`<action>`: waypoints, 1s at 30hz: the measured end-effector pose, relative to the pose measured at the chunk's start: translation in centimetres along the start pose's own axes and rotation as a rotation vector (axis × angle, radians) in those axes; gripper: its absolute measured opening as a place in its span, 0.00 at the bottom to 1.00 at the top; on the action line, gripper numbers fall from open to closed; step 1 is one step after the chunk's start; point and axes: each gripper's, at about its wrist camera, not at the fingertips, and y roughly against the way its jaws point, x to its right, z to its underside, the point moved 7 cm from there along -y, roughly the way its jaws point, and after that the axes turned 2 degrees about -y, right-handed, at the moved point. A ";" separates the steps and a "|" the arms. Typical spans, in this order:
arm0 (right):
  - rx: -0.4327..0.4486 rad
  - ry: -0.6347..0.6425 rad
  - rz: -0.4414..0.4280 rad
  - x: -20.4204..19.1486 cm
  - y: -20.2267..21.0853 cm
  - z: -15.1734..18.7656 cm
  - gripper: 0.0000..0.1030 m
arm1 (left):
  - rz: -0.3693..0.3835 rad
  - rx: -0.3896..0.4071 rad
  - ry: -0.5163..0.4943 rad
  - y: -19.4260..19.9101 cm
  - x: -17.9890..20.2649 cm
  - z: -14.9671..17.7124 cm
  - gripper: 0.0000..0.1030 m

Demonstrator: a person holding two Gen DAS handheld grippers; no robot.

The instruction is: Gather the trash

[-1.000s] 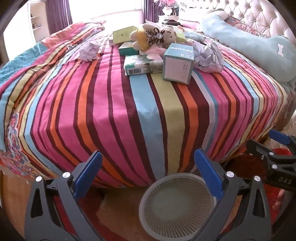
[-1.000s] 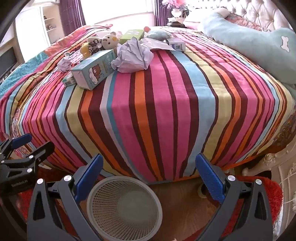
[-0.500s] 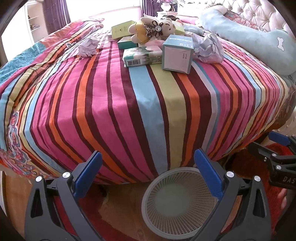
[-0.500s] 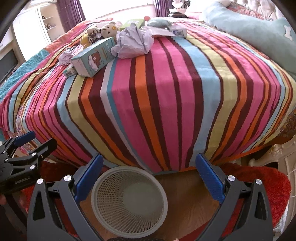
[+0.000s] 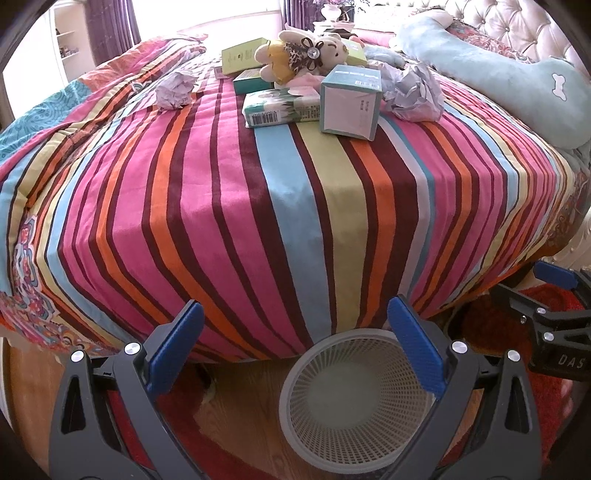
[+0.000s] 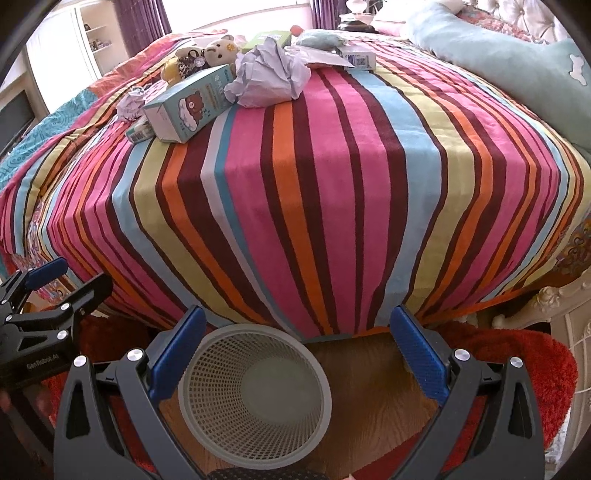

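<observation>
home bedroom: large bed [image 5: 295, 192] under a striped multicolour quilt, tufted headboard [image 5: 517, 33] at the far end, long teal pillow [image 5: 517, 88], plush toy [image 5: 303, 55] on the covers, purple curtains [image 6: 140, 22] by a bright window, wood floor [image 6: 369, 387], red rug [image 6: 524, 369].

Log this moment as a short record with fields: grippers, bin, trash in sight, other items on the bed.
left gripper: open, holding nothing
right gripper: open, holding nothing
bin: mesh wastebasket on the floor at the foot of the bed, appears empty
trash in sight: large crumpled paper; small crumpled paper
other items: bear-print box; plush toy; tissue pack
surface: striped bedspread
</observation>
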 end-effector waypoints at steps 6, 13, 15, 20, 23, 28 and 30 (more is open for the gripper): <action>-0.004 0.006 -0.003 -0.1 0.1 0.2 0.93 | -0.005 -0.006 -0.002 0.0 0.1 0.2 0.94; -0.005 0.011 -0.002 -0.2 0.2 0.3 0.93 | -0.005 -0.009 -0.002 0.0 0.2 0.4 0.94; -0.005 0.011 -0.002 -0.2 0.1 0.3 0.93 | -0.005 -0.010 -0.002 0.0 0.3 0.5 0.94; 0.000 0.014 0.001 -0.3 0.3 0.3 0.93 | -0.004 -0.010 -0.002 0.0 0.3 0.6 0.94; -0.003 0.013 0.000 -0.2 0.2 0.4 0.93 | -0.003 -0.012 -0.002 0.0 0.4 0.7 0.94; -0.010 0.013 -0.002 -0.3 0.1 0.4 0.93 | -0.003 -0.019 -0.006 -0.2 0.6 1.0 0.94; -0.011 0.013 -0.003 -0.3 0.1 0.3 0.93 | -0.001 -0.020 -0.005 -0.2 0.7 1.1 0.94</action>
